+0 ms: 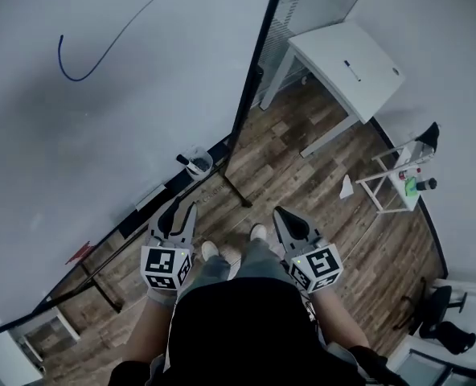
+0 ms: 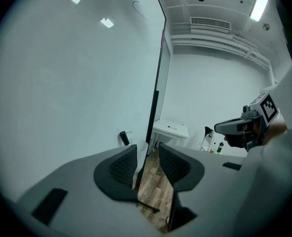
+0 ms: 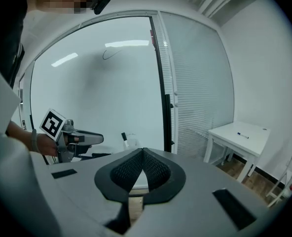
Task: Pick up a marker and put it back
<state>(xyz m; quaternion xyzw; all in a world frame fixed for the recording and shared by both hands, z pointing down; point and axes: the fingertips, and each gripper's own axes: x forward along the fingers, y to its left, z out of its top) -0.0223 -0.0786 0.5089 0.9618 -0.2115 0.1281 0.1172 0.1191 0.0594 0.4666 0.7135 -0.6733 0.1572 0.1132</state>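
The whiteboard [image 1: 101, 119] is a broad, smooth, glossy pane in a thin black frame, bare except for one looping blue line [image 1: 85, 75] near its top. At the board's bottom edge, close to the right-hand post, a small clear plastic cup [image 1: 199, 163] hangs. The marker [image 1: 186, 162] stands tilted in it, dark cap end up.

The person faces the board's lower right corner, feet on the wood-plank floor [image 1: 302, 175], with both grippers held short of the cup. The left gripper [image 1: 184, 207] is the one nearer the board. Its fingers [image 2: 124, 167], dark and ribbed with rounded pads, stand apart with only floor and frame showing through the gap. The right gripper [image 1: 285, 215] is further out from the board. Its fingers [image 3: 128, 169] are together, tips meeting in a point, with nothing caught between.

Beyond the board's right edge stands a plain white rectangular worktop [image 1: 359, 51] on slim legs, where another marker [image 1: 351, 69] lies flat.
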